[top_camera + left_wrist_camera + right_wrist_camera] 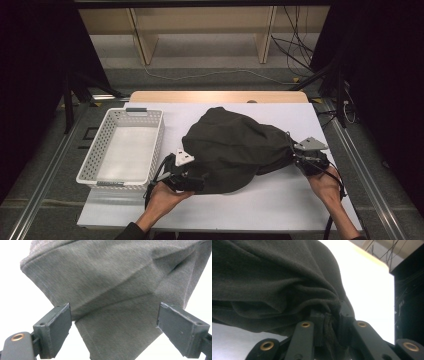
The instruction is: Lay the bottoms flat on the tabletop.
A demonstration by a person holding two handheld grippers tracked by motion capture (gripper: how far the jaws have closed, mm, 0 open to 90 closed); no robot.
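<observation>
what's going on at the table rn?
A person is handling a dark grey garment on the white table with two handheld grippers. The right gripper is shut on a bunched edge of the cloth. The left gripper is open, jaws either side of a folded corner. A white basket sits empty at the left.

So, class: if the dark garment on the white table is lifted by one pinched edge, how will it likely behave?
The dark garment will probably sag and drape, since it already lies in soft folds where the right gripper pinches it. It looks unlikely to roll or tip, being slumped on the table. Its matte knit seems grippy; the left gripper stands open around a hem.
</observation>
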